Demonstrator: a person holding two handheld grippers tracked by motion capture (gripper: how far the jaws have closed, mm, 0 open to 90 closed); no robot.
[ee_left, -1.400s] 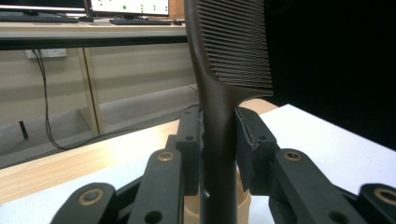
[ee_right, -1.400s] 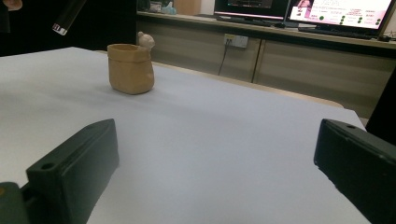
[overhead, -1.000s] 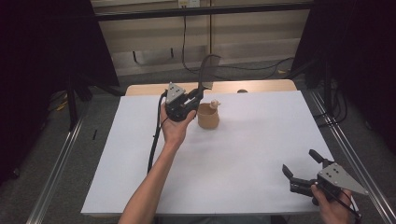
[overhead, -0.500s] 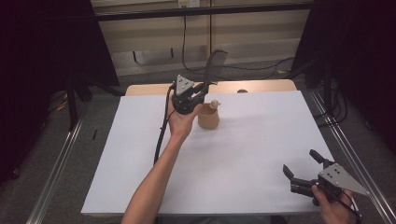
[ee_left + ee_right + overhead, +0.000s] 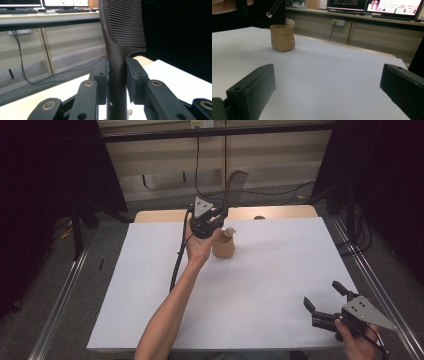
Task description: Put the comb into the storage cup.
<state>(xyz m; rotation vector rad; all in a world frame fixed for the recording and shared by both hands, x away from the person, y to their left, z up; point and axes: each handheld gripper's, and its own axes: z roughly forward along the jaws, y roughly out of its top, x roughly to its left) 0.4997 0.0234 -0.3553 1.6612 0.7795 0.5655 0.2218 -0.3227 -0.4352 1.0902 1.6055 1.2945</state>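
One dark comb stands upright in the left gripper, clenched by its handle, at the far side of the white table just above the tan pot (a small pale thing peeks from its rim). To seat the comb well, I'd keep it vertical and lower its handle tip straight into the mouth. The right gripper rests agape, near right.

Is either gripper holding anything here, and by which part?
The left gripper clamps a dark comb by its handle, just below the teeth. The right gripper is open and holds nothing.
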